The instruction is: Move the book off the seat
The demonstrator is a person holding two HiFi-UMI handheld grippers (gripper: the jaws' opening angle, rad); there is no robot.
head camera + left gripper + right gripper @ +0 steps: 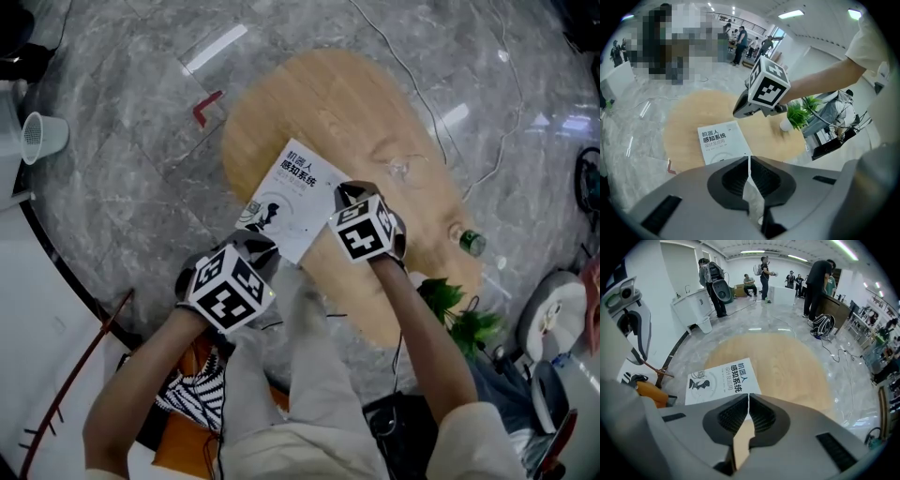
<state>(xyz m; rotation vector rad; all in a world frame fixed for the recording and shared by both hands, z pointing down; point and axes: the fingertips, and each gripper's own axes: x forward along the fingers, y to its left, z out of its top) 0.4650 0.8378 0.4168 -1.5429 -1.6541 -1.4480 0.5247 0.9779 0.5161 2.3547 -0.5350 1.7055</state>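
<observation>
Both grippers are clamped almost shut on the book [289, 192]: left gripper [255, 242] on its near-left corner, right gripper [347, 199] on its right corner. It hangs over the wooden seat's [375, 103] near edge, so I should lift evenly to keep it level.

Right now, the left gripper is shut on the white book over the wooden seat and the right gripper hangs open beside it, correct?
No: the right gripper is also shut on the book, its jaws closed on the edge in the right gripper view. The left gripper grips it over the wooden seat, as you said.
</observation>
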